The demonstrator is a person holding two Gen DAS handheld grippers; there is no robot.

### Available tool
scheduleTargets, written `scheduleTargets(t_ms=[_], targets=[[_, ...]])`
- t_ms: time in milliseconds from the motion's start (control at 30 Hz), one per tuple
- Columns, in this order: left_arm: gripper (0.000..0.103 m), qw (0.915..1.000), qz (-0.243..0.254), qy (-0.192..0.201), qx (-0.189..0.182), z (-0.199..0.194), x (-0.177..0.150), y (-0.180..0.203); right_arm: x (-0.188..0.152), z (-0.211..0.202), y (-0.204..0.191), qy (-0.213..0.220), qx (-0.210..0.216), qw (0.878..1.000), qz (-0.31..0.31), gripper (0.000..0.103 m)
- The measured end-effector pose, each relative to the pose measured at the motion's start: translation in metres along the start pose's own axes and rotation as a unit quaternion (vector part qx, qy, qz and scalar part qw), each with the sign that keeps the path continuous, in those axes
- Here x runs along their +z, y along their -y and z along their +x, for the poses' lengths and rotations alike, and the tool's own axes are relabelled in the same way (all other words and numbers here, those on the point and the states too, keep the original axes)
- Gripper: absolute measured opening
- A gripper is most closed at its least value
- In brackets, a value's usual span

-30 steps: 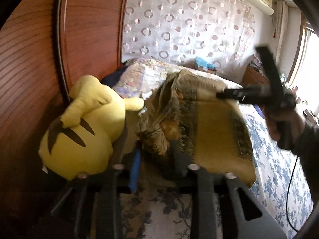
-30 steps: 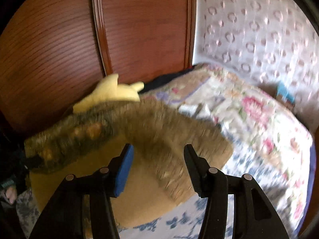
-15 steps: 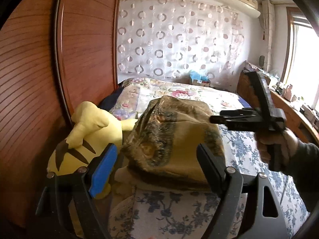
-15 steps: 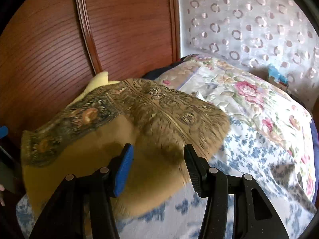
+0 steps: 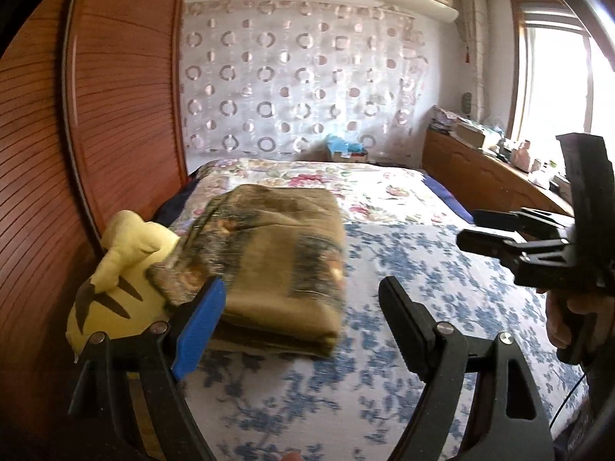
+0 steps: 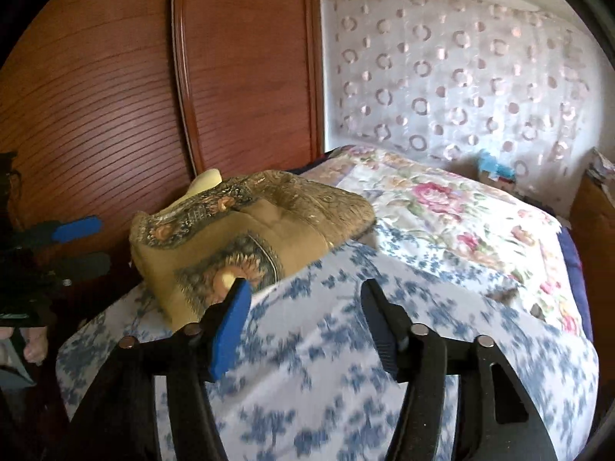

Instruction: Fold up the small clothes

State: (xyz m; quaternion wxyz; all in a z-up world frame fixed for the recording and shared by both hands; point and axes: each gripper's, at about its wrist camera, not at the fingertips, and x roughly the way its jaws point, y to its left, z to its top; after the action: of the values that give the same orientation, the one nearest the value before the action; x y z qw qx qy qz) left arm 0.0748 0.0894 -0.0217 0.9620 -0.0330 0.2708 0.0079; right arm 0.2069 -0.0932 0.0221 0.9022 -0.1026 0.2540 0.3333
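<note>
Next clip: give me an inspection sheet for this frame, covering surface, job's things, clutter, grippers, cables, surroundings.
Surface: bed with blue-and-white floral sheet.
Job's things: folded olive-gold patterned cloth lying on the bed, free of both grippers.
Clutter: yellow plush toy against the cloth's edge; pink-rose floral quilt behind.
Grippers: left gripper with jaws wide, nothing between; right gripper with jaws opening, nothing between.
Cables: thin black cable under the right hand.
Surroundings: reddish wooden headboard, circle-patterned curtain, bright window.
</note>
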Motion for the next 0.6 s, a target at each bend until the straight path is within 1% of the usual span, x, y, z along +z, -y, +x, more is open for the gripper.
scheduleTargets(t_ms=[167,233,267,400,533,600], targets=[[0.082,0.9997,0.015,0.003,-0.017,-0.005,0.001,0.031,-0.029,-0.031,-0.001,0.013,-0.05,0.998,0.022,0.072],[0.082,0.9995,0.019,0.007,-0.024,-0.008,0.003,0.041,-0.038,-0.048,-0.002,0.024,-0.067,0.997,0.034,0.078],[0.082,0.9993,0.021,0.011,-0.028,-0.012,0.005,0.048,-0.042,-0.056,-0.002,0.029,-0.078,0.996,0.041,0.079],[0.082,0.9986,0.026,0.031,-0.034,-0.027,0.012,0.067,-0.054,-0.087,-0.004,0.057,-0.11,0.99,0.068,0.08],[0.082,0.9981,0.032,0.046,-0.026,-0.038,0.021,0.078,-0.063,-0.115,-0.008,0.087,-0.123,0.984,0.092,0.08],[0.082,0.9977,0.035,0.052,-0.026,-0.043,0.022,0.082,-0.07,-0.126,-0.011,0.095,-0.137,0.981,0.098,0.08]])
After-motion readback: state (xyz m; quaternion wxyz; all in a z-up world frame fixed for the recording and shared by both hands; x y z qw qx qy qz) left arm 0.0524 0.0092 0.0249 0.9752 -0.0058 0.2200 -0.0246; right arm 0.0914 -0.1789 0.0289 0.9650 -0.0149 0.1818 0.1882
